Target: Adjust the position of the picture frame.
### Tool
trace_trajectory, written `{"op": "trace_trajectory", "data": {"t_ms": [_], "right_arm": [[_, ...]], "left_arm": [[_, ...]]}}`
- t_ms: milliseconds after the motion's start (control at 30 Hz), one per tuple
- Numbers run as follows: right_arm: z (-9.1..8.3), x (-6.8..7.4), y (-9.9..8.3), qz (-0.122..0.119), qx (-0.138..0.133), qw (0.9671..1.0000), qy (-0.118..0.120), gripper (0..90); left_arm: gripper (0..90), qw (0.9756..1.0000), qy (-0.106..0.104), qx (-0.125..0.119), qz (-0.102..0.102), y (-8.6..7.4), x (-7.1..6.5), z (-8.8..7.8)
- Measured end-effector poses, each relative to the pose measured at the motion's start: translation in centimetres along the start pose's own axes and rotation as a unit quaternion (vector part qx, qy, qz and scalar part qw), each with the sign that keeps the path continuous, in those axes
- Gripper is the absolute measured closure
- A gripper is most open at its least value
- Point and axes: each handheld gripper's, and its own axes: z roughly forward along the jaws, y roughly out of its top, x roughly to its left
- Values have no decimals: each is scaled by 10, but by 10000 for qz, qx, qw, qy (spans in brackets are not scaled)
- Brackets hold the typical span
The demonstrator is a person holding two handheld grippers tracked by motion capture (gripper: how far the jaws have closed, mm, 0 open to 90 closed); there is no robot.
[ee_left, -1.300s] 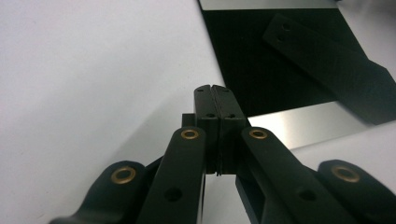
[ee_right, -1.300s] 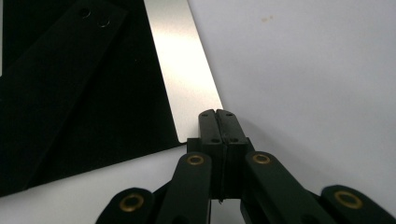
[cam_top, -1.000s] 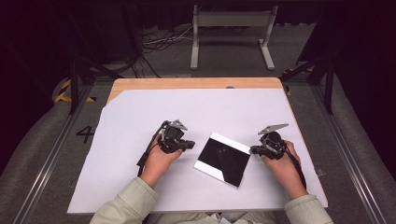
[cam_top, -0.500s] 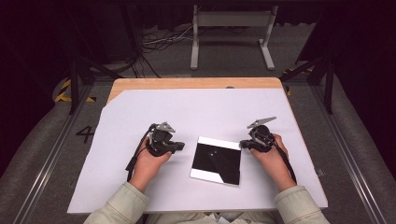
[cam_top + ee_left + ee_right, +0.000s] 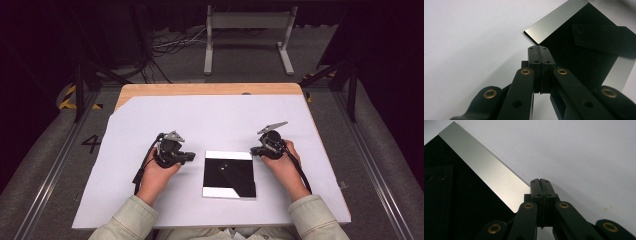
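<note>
A flat square mirror (image 5: 229,174) lies near the front middle of the white-covered worktop (image 5: 210,120), its glossy face dark with reflection and pale along the near and far strips. The left gripper (image 5: 186,157) sits just beside the mirror's upper left corner and the right gripper (image 5: 254,150) just beside its upper right corner. In the left gripper view the jaws are pressed together with nothing between them, the tips at the plate's edge (image 5: 554,22); the right gripper view shows the same, jaws pressed together and empty, the tips against the pale strip (image 5: 486,172). The step in hand looks like nudging or squaring the mirror with closed tips, one at each side. To do it well, I would keep both tips low against the thin edge rather than riding up onto the glass, and push evenly from both sides so the plate slides without spinning. Slow, small pushes suit a slick plate on a smooth sheet. If a lift is meant instead, the jaws must first spread, and the thin edge flat on the sheet will likely be hard to get under.
</note>
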Motion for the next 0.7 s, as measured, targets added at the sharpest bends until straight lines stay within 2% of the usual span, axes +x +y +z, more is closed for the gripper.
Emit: {"op": "trace_trajectory", "data": {"t_ms": [67, 200, 300, 367, 467, 533, 667, 700], "right_arm": [[2, 2, 1, -52, -20, 10000, 42, 900], [4, 4, 3, -237, -43, 9997, 98, 900], [4, 5, 4, -292, -77, 9995, 98, 900], [1, 6, 3, -316, -101, 9994, 1, 900], [-10, 10, 3, -416, -237, 9988, -65, 900], [-24, 16, 2, -528, -390, 9978, -55, 900], [-37, 19, -1, -679, -510, 9964, -16, 900], [-46, 21, -3, -772, -590, 9953, -16, 857]], "left_arm": [[900, 10000, 12, 13, 42, 0, 0, 0], [900, 10000, 28, -6, -10, 0, -1, -1], [900, 9999, 110, 21, 57, -3, 0, -4], [900, 9998, 163, -4, 92, -6, 2, -7], [870, 9996, 236, -64, 128, -9, 4, -13], [820, 9990, 360, -105, 248, -12, 2, -22], [754, 9979, 486, -129, 419, -14, -1, -34], [690, 9977, 477, -152, 466, -17, -3, -39]]}}
